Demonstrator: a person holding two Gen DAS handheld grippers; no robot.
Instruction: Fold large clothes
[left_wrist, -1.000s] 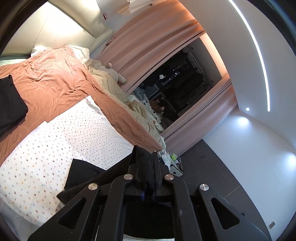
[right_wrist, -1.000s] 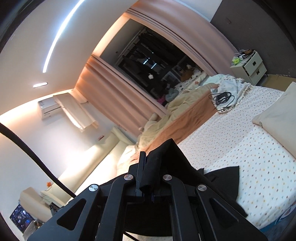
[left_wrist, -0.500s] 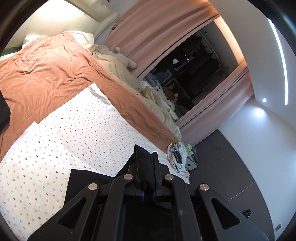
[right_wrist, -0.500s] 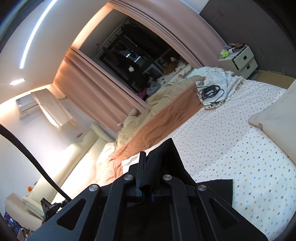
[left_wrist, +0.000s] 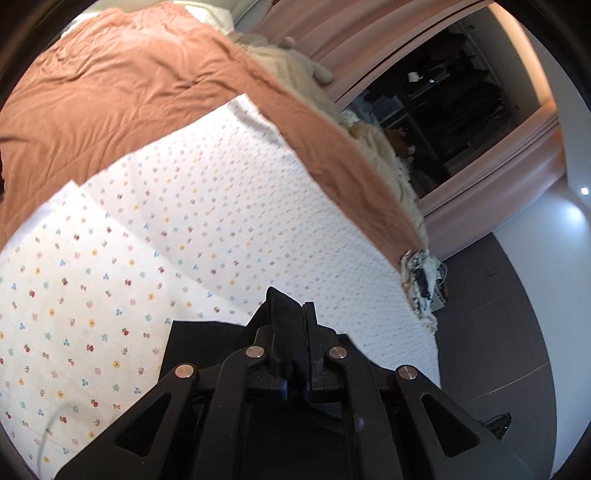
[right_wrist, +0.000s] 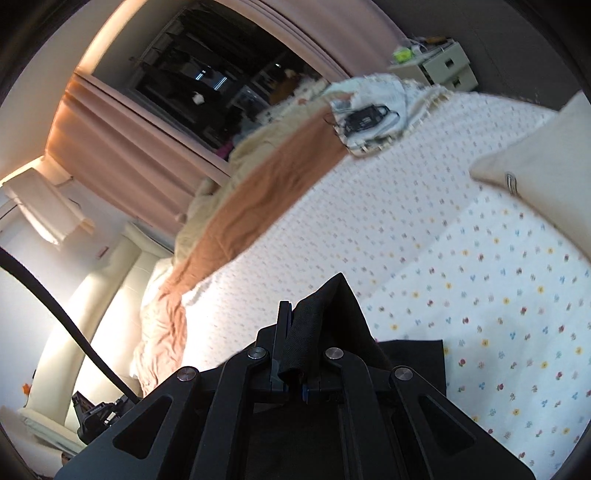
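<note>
A large black garment (left_wrist: 199, 343) hangs from both grippers over the flower-print bed sheet (left_wrist: 147, 240). My left gripper (left_wrist: 291, 332) is shut on a bunched corner of it, with a flat black panel spreading to the left below the fingers. My right gripper (right_wrist: 299, 332) is shut on another pinched corner of the black garment (right_wrist: 410, 354), whose cloth spreads to the right over the sheet (right_wrist: 480, 295). The rest of the garment is hidden under the gripper bodies.
An orange-brown blanket (left_wrist: 129, 92) lies across the far half of the bed, and also shows in the right wrist view (right_wrist: 266, 195). A cream pillow (right_wrist: 535, 173) lies at the right. A cloth pile with a black cable (right_wrist: 365, 118) sits at the bed's far corner. Dark floor (left_wrist: 491, 314) lies beyond the bed edge.
Both grippers have tipped down and come lower toward the bed, still holding the black garment. The sheet fills more of both views, and the ceiling has left them.
</note>
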